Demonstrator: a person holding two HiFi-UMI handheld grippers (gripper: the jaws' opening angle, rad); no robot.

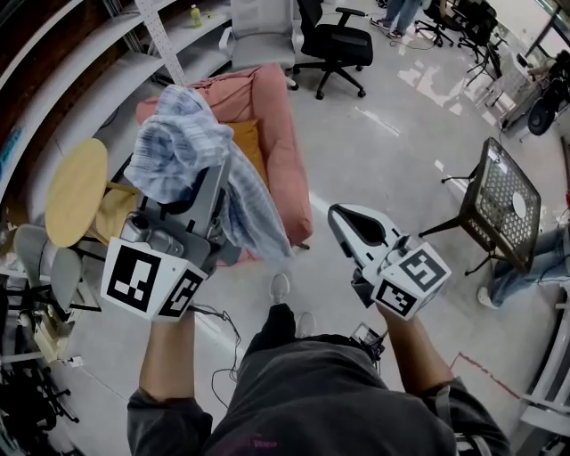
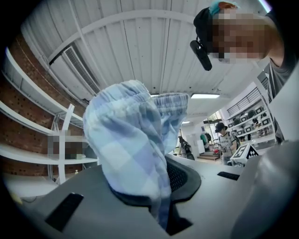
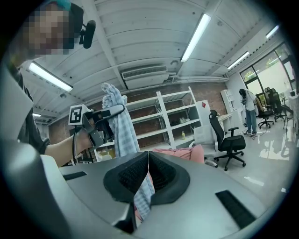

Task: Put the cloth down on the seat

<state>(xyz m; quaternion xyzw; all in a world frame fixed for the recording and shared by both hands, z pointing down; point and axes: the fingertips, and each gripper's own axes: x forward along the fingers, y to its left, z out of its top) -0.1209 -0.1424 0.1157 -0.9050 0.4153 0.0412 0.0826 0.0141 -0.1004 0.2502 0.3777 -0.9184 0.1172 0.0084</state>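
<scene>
Seat: the pink padded seat [image 1: 278, 125] stood on the floor just ahead of the person, with a mustard cushion [image 1: 247, 142] on it. None of the cloth lay on it.
Cloth: the blue-and-white checked cloth [image 1: 191, 147] was up in the air in front of the seat. It was bunched over the left claw, with a long tail hanging down past it.
Left claw [image 1: 214, 191]: it was nearly closed, its pads pinching a fold of the cloth, and it carried the whole weight.
Right claw [image 1: 343, 223]: its pads met at the tips with nothing pinched between them. It hung beside the cloth's tail without touching it.
Done so far: by my reckoning, the cloth had been picked up and brought near the seat.
Still to do: I judged it had to be carried over the cushion, lowered and let go.
Marker cubes: the left cube [image 1: 151, 280] and the right cube [image 1: 411, 280] showed black-and-white square patterns and no words.
Bottle: the small green bottle [image 1: 195, 15] on the far shelf was too small for its label to be read.
Other writing: I could read no brand or print on the cloth, the seat or either claw.
</scene>
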